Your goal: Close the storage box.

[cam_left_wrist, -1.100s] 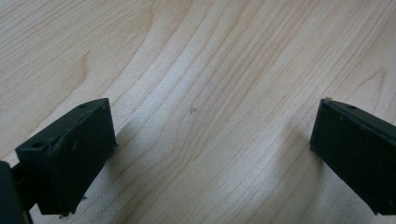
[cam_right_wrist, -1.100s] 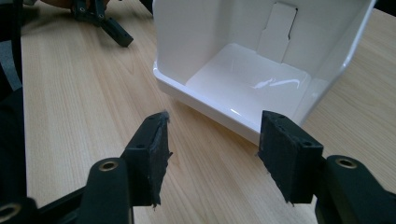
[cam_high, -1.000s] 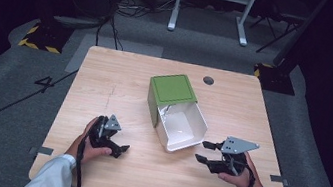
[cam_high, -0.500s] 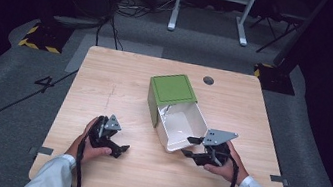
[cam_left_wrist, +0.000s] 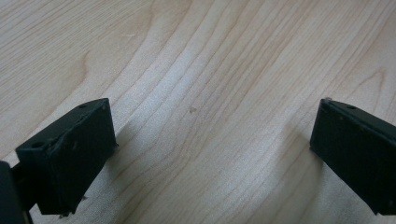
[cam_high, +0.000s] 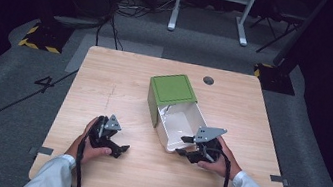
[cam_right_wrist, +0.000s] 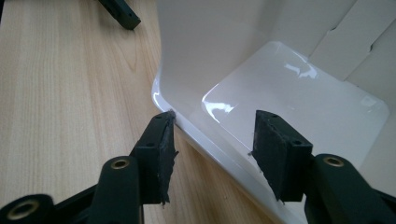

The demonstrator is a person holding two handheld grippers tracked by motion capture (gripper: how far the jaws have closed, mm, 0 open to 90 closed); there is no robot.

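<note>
right gripper: jaws part-open, just closing then reopening slightly, straddling the near wall of the white box lying open-side forward mid-table, green lid behind. advised: seat pads deeper over wall before clamping. left gripper: wide, idle, empty.

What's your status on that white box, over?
Right gripper open, jaws astride the white box's near edge, not clamped. Left gripper open, idle on the table. Green lid up. Nothing in the way.
</note>
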